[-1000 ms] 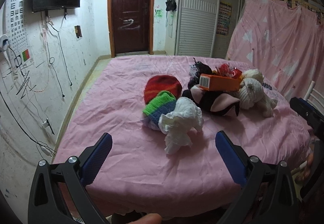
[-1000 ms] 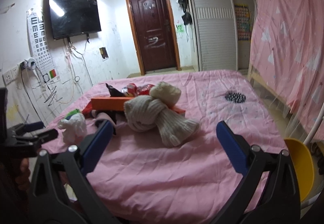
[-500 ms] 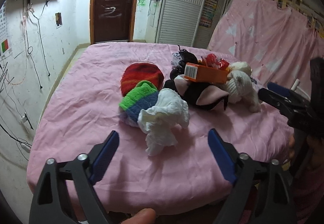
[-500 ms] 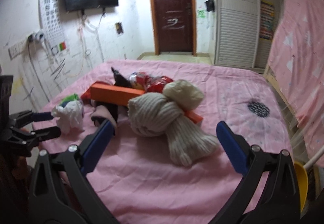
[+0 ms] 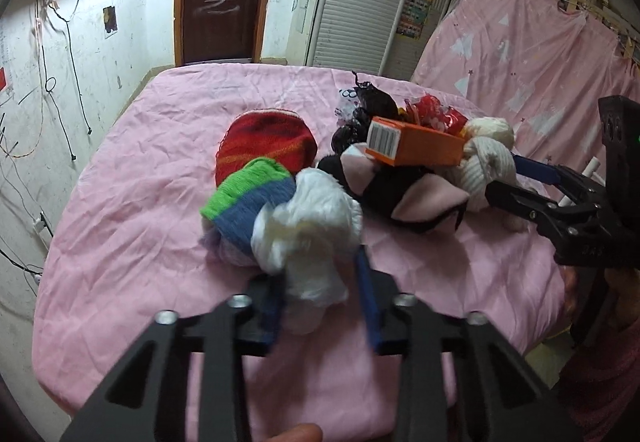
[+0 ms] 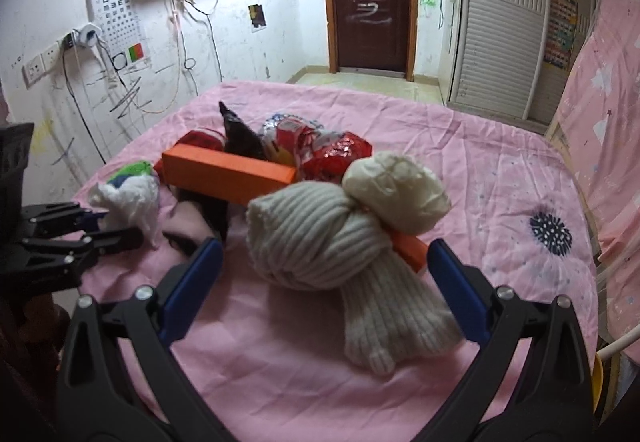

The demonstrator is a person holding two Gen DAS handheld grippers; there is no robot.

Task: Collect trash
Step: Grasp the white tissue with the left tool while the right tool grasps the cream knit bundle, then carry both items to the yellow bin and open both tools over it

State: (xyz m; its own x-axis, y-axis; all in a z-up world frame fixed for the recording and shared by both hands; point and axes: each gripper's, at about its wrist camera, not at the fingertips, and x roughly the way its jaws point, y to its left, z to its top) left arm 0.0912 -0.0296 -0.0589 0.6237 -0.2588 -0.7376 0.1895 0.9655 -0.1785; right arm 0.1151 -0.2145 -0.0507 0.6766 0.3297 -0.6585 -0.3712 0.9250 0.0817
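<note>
The left tongs (image 5: 320, 296) are closing around the lower tail of a crumpled white tissue wad (image 5: 308, 230), which sits between the two blue pads (image 5: 370, 306) near the front of the pink bed (image 5: 132, 202); whether the pads already press on it cannot be told for sure, though the paper fills the gap. The right tongs (image 6: 320, 282) stand wide open and hold nothing, straddling a knotted cream knit hat (image 6: 328, 238) without touching it. The tissue leans against a green-and-blue knit sock (image 5: 248, 202), so the closing pads may well snag that fabric and drag clothing along with the trash. The loose paper could also tear or slip out if only its thin tail is pinched. Beyond lies a red knit hat (image 5: 264, 146), a black and pink garment (image 5: 400, 190), and an orange carton (image 5: 416, 146) resting on the pile, which could topple if the heap is disturbed. Red snack wrappers (image 6: 332, 150) sit behind it. The carton looks closed, its contents hidden; no bin for the trash is clearly visible in either view.
</note>
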